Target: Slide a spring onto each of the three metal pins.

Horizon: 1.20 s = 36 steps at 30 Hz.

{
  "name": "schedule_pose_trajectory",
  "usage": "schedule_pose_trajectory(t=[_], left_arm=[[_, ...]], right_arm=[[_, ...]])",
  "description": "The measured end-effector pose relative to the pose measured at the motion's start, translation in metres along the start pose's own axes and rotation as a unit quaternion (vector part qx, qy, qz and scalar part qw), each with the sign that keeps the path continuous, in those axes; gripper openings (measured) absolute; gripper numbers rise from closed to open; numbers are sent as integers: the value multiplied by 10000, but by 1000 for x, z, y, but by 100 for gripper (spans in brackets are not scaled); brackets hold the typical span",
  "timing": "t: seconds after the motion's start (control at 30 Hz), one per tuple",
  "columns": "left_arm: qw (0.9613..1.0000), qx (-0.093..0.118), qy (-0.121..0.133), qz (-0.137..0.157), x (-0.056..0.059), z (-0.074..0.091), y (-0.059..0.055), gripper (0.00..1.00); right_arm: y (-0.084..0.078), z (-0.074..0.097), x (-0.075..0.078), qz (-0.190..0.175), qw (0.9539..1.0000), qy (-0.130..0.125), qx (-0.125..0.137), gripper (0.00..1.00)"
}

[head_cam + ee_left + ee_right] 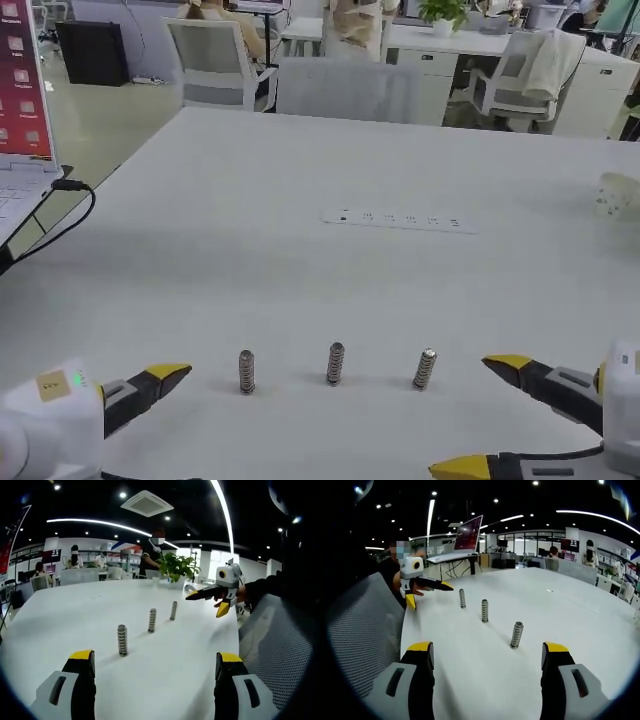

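Head view, looking down on a white table (300, 170): three short metal pins in a left-to-right row on the near part of the table, well apart from one another, each already sleeved in a coil spring. Left pin (247, 371) and middle pin (335, 364) upright, long axis vertical; right pin (425, 369) leaning slightly, with a rounded shiny tip above its coils. Left gripper (155, 656) low at the near left, one yellow-tipped jaw pointing right toward the left pin, close to it but not touching. Right gripper (480, 415) low at the near right, jaws spread wide and holding nothing, upper tip aimed left at the right pin, a clear gap between. Left gripper view: jaws parted and empty, the row running away ahead, left pin nearest. Right gripper view: the same from the other end, right pin nearest, just ahead of the spread jaws. Row therefore between the two grippers, each end pin closest to the gripper on its own side, middle pin about equally far from both. No loose spring to be seen on the table; by the look of it, no bare pin left to fill. Farther back, a power strip (398, 220); at the far left, an open laptop (20, 100).
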<state>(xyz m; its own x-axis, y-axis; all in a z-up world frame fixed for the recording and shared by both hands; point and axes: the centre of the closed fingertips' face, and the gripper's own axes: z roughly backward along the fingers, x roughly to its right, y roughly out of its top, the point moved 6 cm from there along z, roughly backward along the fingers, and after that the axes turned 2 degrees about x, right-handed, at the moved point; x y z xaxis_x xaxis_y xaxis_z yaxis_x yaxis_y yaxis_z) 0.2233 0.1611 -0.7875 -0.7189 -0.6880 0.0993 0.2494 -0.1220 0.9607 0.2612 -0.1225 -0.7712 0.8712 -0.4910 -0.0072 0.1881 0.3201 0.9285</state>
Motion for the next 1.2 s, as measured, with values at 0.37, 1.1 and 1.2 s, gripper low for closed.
schedule_pose_trajectory(t=[0.37, 1.1, 1.2], left_arm=[[10000, 3, -1, -6, 0, -1, 0, 98], [10000, 3, -4, -10, 1, -1, 1, 98], [10000, 0, 0, -5, 0, 0, 1, 98]], right_arm=[[-1, 0, 0, -15, 10000, -16, -16, 89], [-2, -1, 0, -52, 9999, -22, -89, 88], [-3, -1, 0, -55, 9999, -23, -104, 88]])
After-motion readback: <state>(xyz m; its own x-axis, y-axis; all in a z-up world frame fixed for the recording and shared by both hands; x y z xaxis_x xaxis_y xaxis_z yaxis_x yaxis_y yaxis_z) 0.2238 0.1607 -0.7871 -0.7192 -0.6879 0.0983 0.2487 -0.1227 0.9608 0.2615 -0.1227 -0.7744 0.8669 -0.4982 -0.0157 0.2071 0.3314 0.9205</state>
